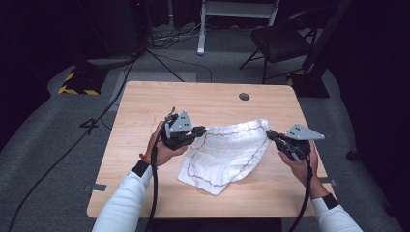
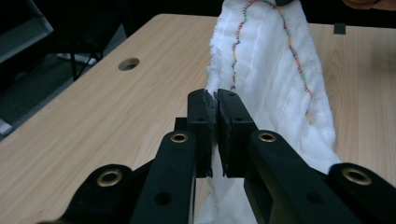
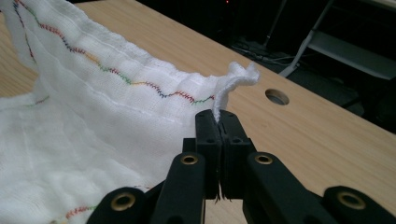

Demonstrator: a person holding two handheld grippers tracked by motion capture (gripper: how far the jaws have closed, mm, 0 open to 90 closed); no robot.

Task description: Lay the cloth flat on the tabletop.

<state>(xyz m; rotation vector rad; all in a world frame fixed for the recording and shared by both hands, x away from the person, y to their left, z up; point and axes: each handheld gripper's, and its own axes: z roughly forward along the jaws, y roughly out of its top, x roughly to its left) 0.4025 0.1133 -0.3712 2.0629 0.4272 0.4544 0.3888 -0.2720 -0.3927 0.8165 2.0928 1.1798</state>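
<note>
two black two-jaw grippers have a grip here, one in each of the person's hands. the left gripper (image 2: 214, 100) has its jaws pressed together on a thin edge of the white quilted cotton cloth with a zigzag rainbow-coloured stitched border (image 1: 227, 152), a sliver of fabric showing between the pads. the right gripper (image 3: 219, 116) is likewise clamped on a corner of the same cloth, a small tuft curling up above its tips. in the high view the left gripper (image 1: 199, 130) holds the cloth's left edge and the right gripper (image 1: 269, 134) its far right corner, so the upper part of the cloth hangs stretched between them while the lower part rests crumpled on the light wooden table (image 1: 145, 111), near its middle. a round cable hole (image 1: 244, 96) sits well apart, near the far edge.

the step in hand looks like lifting and spreading the cloth by two points, probably ahead of a fold or a flat lay. the next move likely calls for both hands to travel together and keep even tension, so that neither thin pinch slips, until the sagging lower part clears the table.
</note>
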